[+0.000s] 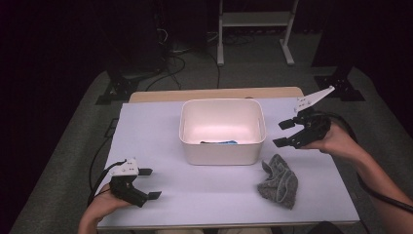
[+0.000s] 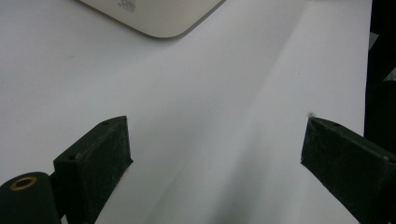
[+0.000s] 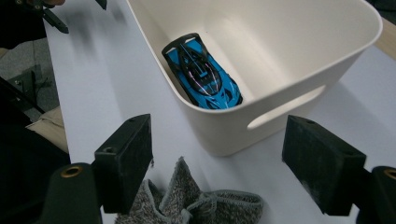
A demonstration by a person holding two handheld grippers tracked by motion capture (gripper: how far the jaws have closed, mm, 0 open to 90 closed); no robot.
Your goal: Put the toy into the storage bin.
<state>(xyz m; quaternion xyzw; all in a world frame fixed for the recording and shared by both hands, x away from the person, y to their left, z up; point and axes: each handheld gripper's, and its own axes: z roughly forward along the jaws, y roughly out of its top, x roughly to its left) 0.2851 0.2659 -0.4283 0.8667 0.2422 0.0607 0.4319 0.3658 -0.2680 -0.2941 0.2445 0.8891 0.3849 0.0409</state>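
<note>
Right claw (image 1: 287, 133): we see its black jaws spread wide with nothing between them, held off the table by a hand coming in from the right with the wrist raised, jaws pointing toward the bin. In the right gripper view, just below and between the jaws lies a crumpled grey terry cloth (image 3: 187, 205), untouched. Beyond the jaws stands an off-white plastic bin with a slot handle (image 3: 289, 109), and a blue and black toy car (image 3: 201, 72) lies inside it along the wall nearest the cloth.

Left claw (image 1: 146, 183): jaws also spread and empty, hand low at the near table edge, jaws pointing across the white tabletop (image 2: 210, 93), well apart from the bin.
</note>
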